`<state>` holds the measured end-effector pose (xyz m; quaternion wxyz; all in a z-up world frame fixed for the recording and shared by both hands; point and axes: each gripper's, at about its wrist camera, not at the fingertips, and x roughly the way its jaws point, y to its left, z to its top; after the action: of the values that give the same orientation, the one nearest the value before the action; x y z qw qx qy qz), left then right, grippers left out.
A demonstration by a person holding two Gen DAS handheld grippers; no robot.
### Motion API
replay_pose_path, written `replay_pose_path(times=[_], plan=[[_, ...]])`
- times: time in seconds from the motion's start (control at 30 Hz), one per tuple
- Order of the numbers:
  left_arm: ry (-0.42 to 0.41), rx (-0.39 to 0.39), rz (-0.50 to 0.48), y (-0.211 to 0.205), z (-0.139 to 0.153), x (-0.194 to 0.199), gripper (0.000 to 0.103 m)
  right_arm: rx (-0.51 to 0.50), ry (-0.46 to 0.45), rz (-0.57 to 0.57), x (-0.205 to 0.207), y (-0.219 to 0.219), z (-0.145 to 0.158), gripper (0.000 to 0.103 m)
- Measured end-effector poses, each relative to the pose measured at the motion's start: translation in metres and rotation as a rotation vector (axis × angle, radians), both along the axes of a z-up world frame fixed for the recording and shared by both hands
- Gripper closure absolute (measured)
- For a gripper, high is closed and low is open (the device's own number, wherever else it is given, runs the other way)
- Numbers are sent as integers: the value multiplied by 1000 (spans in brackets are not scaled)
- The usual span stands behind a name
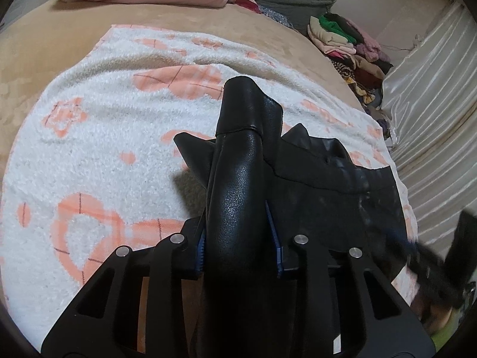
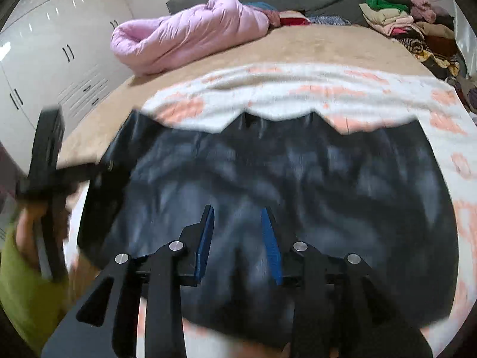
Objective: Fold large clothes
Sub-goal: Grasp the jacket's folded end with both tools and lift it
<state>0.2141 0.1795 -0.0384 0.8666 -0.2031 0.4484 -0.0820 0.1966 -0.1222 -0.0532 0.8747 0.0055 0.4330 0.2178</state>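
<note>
A black leather jacket lies spread on a white blanket with pink flowers on the bed. My left gripper is shut on a black sleeve of the jacket and holds it up; the sleeve hides the fingertips. The rest of the jacket lies to its right. My right gripper is open and empty just above the jacket's middle; the view is blurred. The left gripper shows at the left edge of the right wrist view. The right gripper shows blurred at the right edge of the left wrist view.
A pink duvet lies at the far side of the tan bed. A pile of mixed clothes sits at the far right corner. White wardrobes stand to the left, a pale curtain to the right.
</note>
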Motion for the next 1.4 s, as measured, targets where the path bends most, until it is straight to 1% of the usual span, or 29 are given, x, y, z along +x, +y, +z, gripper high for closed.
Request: replay_pose_path(times=[0.03,0.1,0.13,0.17,0.23,0.27,0.3,0.33,0.37,0.4,0.43,0.47,0.5,0.6,0.67,0.77,0.87,0.97,1.0,1.03,1.13,1.17,1.23,1.27,1.3,1.4], plan=[[3,3,-1,0,0,0,80,-22,18,-14,-8,-3,-9,70],[8,12,-2,-1,1,0,80,-55,76,-13,-13,-3,-35,70],[11,10,-5,-1,1,0,80,-60,82,-13,-12,-3,-45,70],[12,8,-5,-2,2,0,80,-62,70,-10,-14,-2,-50,69],[10,23,-5,-4,5,-1,80,-55,33,-15,-18,-2,-40,68],[10,23,-5,-4,6,-1,80,-28,-14,7,-27,0,-28,68],[11,24,-5,-4,7,-1,80,-14,-53,39,-37,5,-18,62],[11,28,-6,-5,8,0,80,-11,-90,83,-49,14,-9,54],[10,29,-5,-4,8,-1,80,-16,-121,128,-59,24,-3,33],[9,32,-6,-5,9,-1,80,-26,-149,166,-68,32,0,24],[7,36,-8,-6,11,-2,80,-42,-184,213,-79,44,2,23],[6,37,-9,-6,12,-2,80,-71,-220,269,-91,60,1,21],[7,40,-10,-6,12,-1,80,-90,-247,303,-100,70,0,14],[11,53,-21,-8,15,0,80,-148,-302,384,-119,97,-10,12],[15,54,-29,-9,16,1,80,-203,-360,421,-128,116,-18,11],[19,55,-37,-8,16,3,80,-250,-391,451,-135,139,-32,11],[24,55,-44,-7,16,3,80,-327,-423,473,-137,159,-48,10],[27,56,-48,-7,15,4,80,-451,-485,459,-136,178,-63,9],[28,53,-48,-7,14,4,80,-483,-501,452,-135,184,-66,9],[28,50,-48,-7,14,4,80,-495,-511,447,-134,188,-67,9],[27,42,-50,-5,13,4,80,-491,-525,421,-131,190,-63,13],[28,39,-50,-5,13,4,80,-483,-529,412,-129,188,-61,25],[26,36,-50,-5,13,4,80,-461,-524,411,-127,186,-58,35],[24,34,-50,-5,14,3,81,-450,-532,418,-130,184,-56,48],[19,31,-50,-6,16,3,81,-449,-554,424,-133,181,-54,59],[2,21,-49,-9,25,2,81,-423,-598,409,-142,172,-38,72]])
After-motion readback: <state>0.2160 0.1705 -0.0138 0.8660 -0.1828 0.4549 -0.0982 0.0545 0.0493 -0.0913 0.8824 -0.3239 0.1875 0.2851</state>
